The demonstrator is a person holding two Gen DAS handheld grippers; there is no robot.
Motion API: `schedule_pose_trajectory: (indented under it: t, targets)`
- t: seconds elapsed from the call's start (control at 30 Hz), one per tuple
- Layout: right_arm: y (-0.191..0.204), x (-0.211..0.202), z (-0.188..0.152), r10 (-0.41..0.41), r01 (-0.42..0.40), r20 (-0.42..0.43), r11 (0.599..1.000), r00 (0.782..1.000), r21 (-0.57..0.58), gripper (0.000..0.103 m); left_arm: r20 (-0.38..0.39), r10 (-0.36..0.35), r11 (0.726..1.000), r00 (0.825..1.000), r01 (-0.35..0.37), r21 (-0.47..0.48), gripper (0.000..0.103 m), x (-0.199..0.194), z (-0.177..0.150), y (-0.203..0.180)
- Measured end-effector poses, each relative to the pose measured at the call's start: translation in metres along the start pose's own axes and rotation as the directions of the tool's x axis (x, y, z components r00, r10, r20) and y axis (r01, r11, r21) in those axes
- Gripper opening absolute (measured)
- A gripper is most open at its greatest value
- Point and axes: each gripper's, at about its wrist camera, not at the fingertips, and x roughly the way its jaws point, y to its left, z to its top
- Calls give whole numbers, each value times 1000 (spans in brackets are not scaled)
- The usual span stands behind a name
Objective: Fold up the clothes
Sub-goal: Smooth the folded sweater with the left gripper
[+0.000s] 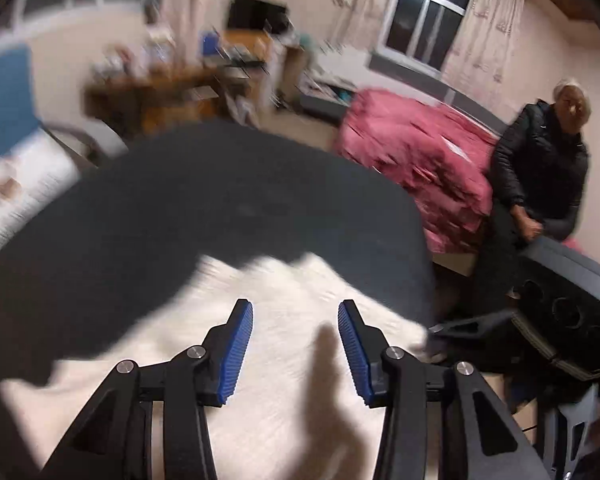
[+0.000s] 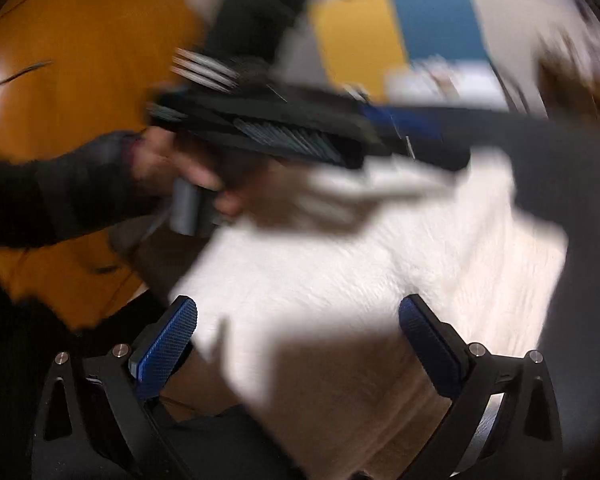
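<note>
Across the lower half of the left wrist view, a white fleecy garment (image 1: 268, 320) lies on a dark tabletop (image 1: 204, 200), its far edge ragged and uneven, with a loose flap trailing toward the lower left of the frame. At lower centre, the left gripper (image 1: 296, 352) hangs above the cloth with its blue pads spread and nothing between them. At the right edge of that frame the other tool's dark body shows, blurred, near the garment's right corner; I cannot tell if it touches. Beyond, at the upper right, a pink quilt (image 1: 416, 160) is heaped on a bed and a person (image 1: 544, 168) in a dark jacket sits beside it.

In the right wrist view, at the left, a hand (image 2: 180, 168) grips the handle of the left tool. At the centre, the white garment spreads out with one layer turned over near the upper middle. At the bottom the right gripper (image 2: 300, 344) stands wide apart over the cloth, pinching nothing.

Judging from this, folding is at most barely begun: the piece is still broad, neither tool holds an edge, and the main folds remain.
</note>
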Motion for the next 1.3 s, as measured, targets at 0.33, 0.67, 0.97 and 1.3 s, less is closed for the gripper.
schedule_pose_trajectory:
  t: [0.33,0.67,0.97,1.3]
  targets:
    - [-5,-11,-29,93,-112,162,987,982,113,102,24,-160,964,987,162,-211,46,-3,17,36]
    - [14,-48,33,13,-8,61,997,998,-77,103,177,215,952,960,-166,-256,46,-67,-11,42]
    - [-70,9,55,73,-72,-69,997,995,4,102,79,186,942,979,-155,-297,46,-21,-40,43]
    - [-60,-26,68,73,-74,-32,996,997,-42,103,118,203,951,972,-167,-260,46,-57,-29,51]
